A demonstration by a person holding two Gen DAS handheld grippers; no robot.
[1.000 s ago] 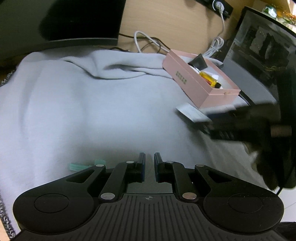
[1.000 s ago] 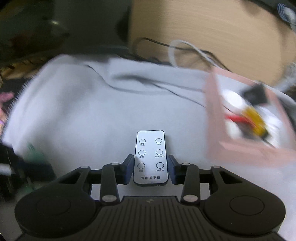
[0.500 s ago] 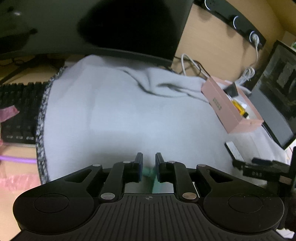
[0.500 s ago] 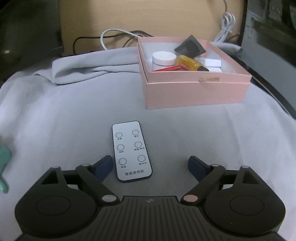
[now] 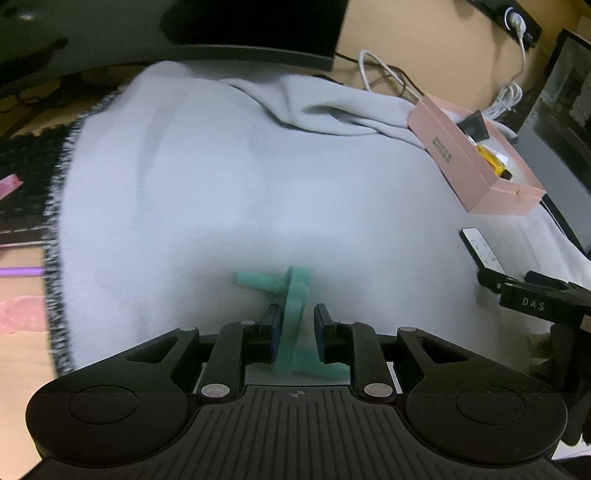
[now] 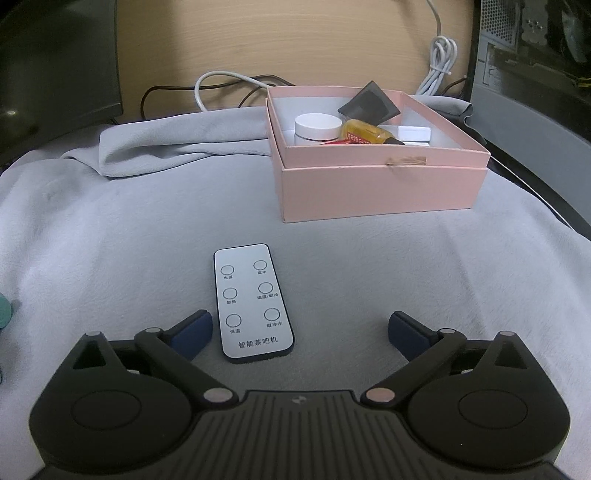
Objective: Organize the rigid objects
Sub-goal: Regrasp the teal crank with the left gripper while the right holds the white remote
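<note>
A teal plastic piece [image 5: 295, 295] lies on the grey cloth [image 5: 221, 177], partly between the fingers of my left gripper [image 5: 296, 328], which is open a little around it; the left pad is close to it and the right stands apart. A white remote [image 6: 251, 301] lies flat on the cloth just ahead of my right gripper [image 6: 300, 330], which is open wide and empty; it also shows in the left wrist view [image 5: 482, 249]. The pink box [image 6: 376, 184] holds a white jar [image 6: 317, 127], a yellow bottle [image 6: 365, 134] and a black piece [image 6: 369, 103].
A dark monitor [image 5: 184, 26] stands behind the cloth. A keyboard [image 5: 26, 184] lies at the left. White cables [image 6: 221, 79] lie behind the box. A computer case [image 6: 535, 62] stands at the right. The right gripper [image 5: 535, 299] shows at the left view's right edge.
My right gripper has let go of the remote, opened wide and drawn back a little. My left gripper has moved onto the teal piece, which now sits between its fingers.
</note>
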